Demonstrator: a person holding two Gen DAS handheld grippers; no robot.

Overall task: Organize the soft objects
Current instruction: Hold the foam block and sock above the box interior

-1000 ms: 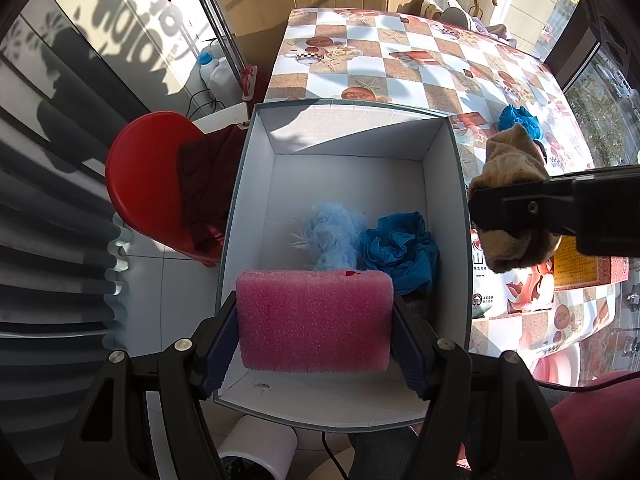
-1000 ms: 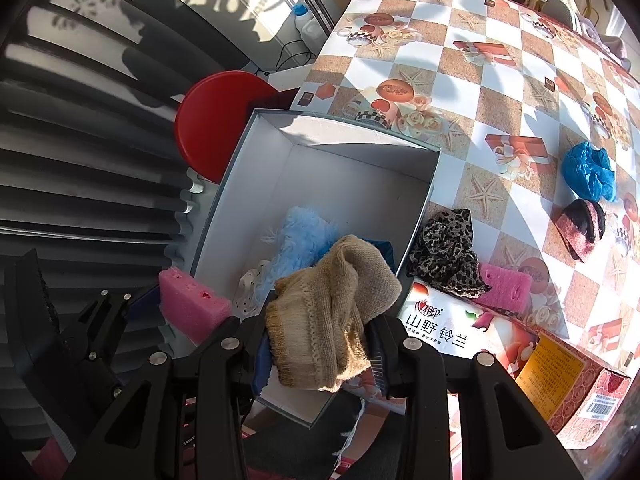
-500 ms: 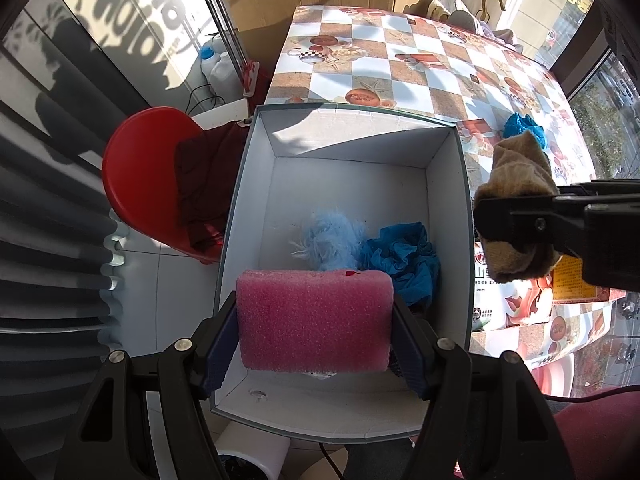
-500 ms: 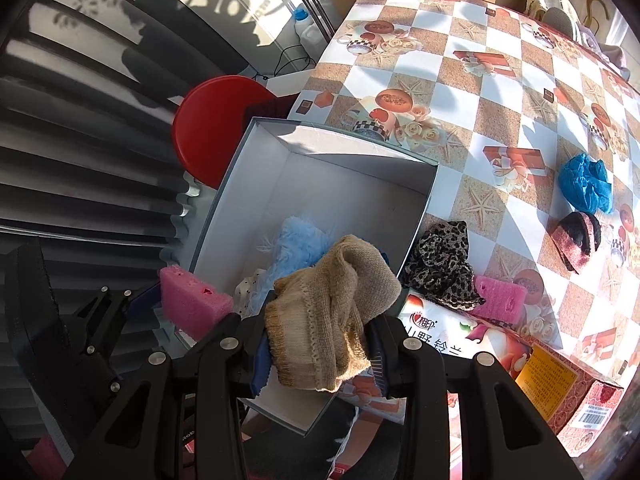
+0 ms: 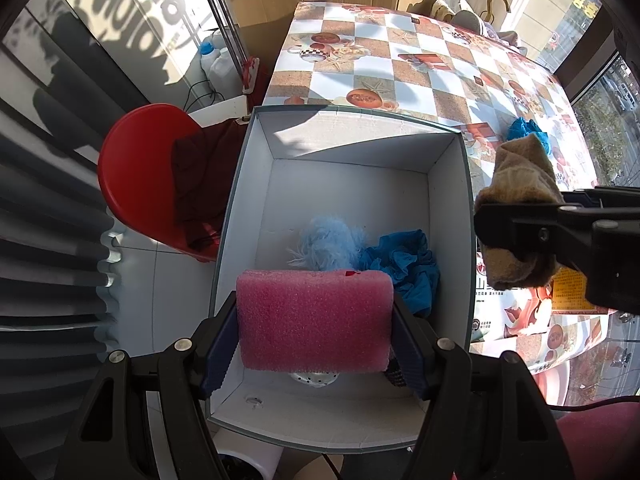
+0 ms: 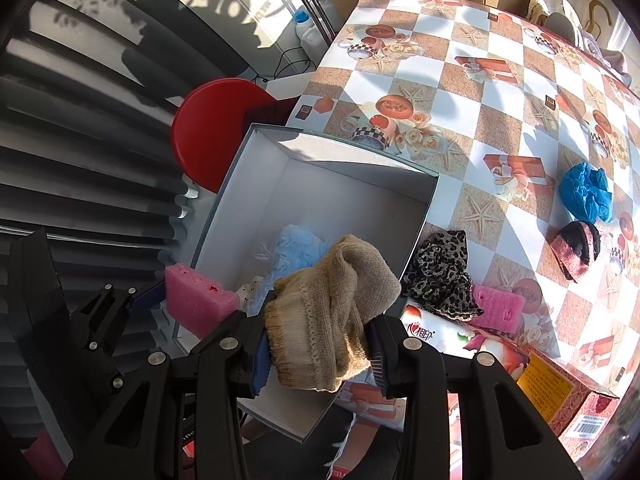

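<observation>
My left gripper (image 5: 314, 344) is shut on a pink foam sponge (image 5: 314, 320), held above the near end of an open white box (image 5: 448, 200). Inside the box lie a pale blue fluffy piece (image 5: 332, 240) and a crumpled blue cloth (image 5: 404, 264). My right gripper (image 6: 318, 354) is shut on a tan knitted sock (image 6: 328, 308), over the box's right wall. In the right wrist view the left gripper (image 6: 160, 294) with the pink sponge (image 6: 196, 300) shows at the left. On the table lie a leopard-print cloth (image 6: 440, 276), a second pink sponge (image 6: 498, 308), a blue cloth (image 6: 586, 192) and a dark pink pad (image 6: 576, 248).
The box overhangs the edge of a checked tablecloth (image 6: 460, 108). A red stool (image 5: 140, 176) with a dark cloth stands left of it. A printed carton (image 6: 540, 380) lies at the table's near right. Grey slatted blinds (image 6: 80, 160) fill the left side.
Both grippers keep their hold. The views have drifted slightly, so the box and table sit a little lower in frame; nothing was let go.
</observation>
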